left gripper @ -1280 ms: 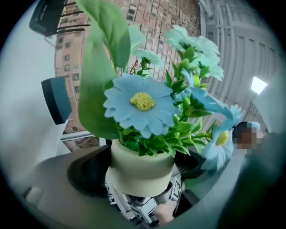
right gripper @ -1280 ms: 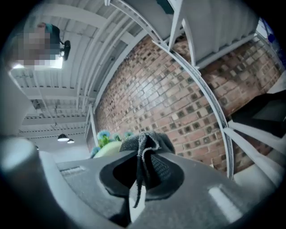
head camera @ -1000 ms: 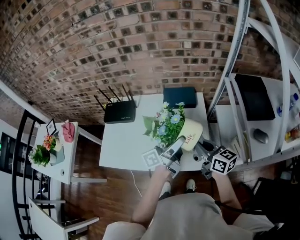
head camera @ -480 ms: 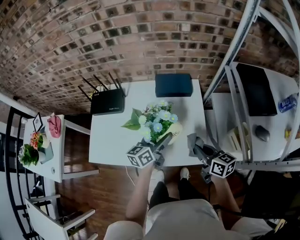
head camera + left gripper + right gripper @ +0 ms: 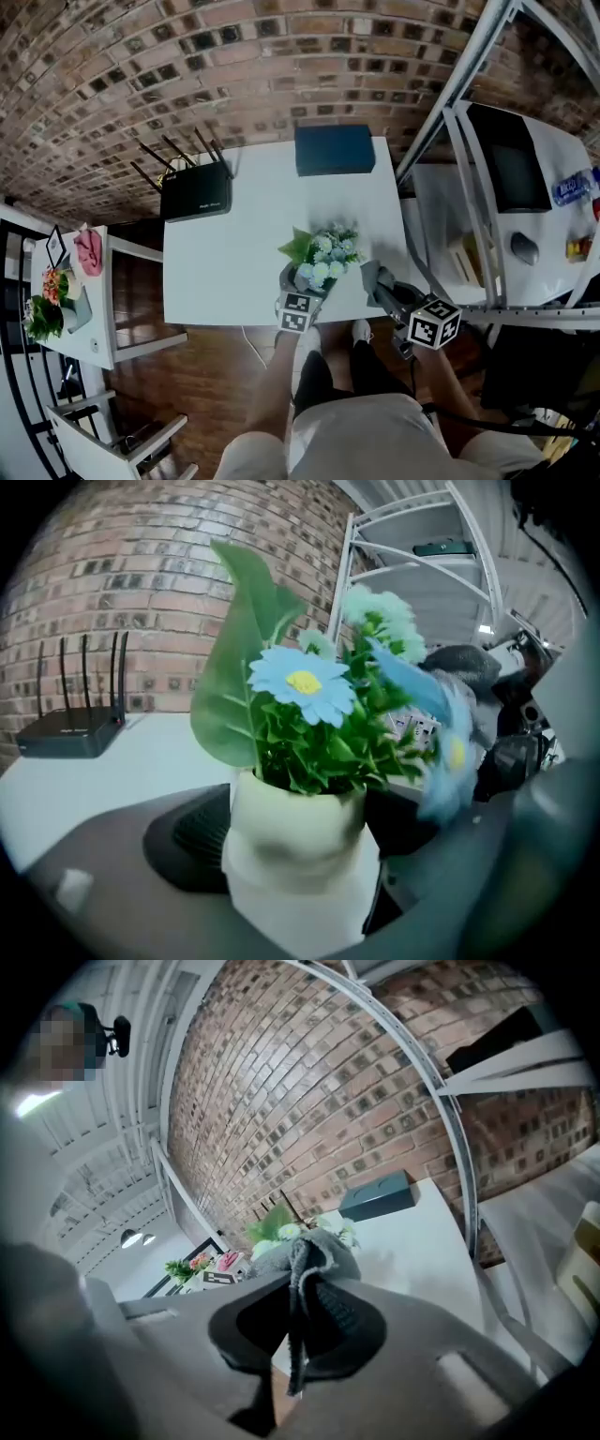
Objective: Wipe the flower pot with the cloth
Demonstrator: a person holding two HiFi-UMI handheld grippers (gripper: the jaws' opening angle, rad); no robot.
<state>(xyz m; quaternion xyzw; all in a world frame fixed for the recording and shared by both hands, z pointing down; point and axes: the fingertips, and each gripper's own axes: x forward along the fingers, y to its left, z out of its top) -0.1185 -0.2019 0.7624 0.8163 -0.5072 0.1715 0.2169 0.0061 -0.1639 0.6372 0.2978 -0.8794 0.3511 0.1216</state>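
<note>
— Brick wall (image 5: pixel 234 75) at the back, white table (image 5: pixel 234 253) in front of it. What sits on the table?
— At the far edge, a black router (image 5: pixel 195 195) with its aerials up and a dark blue box (image 5: pixel 335 149), well apart.
— And the flower pot?
— The flower pot (image 5: pixel 298 855) is at the near edge, cream-coloured, filled with green leaves and flowers (image 5: pixel 302 682) (one blue daisy with a yellow centre, some pale ones). Whether its base touches the table I cannot tell.
— What holds it?
— The left gripper (image 5: pixel 294 292): its dark pads press on the pot from both sides.
— The right gripper?
— The right gripper (image 5: pixel 380 286) is near the pot, on its right, pinching a grey cloth (image 5: pixel 319 1246) that bunches above the jaws and hangs down between them.
— Any other plants?
— A side table (image 5: pixel 117 300) at the left carries orange and pink blooms (image 5: pixel 49 298).
</note>
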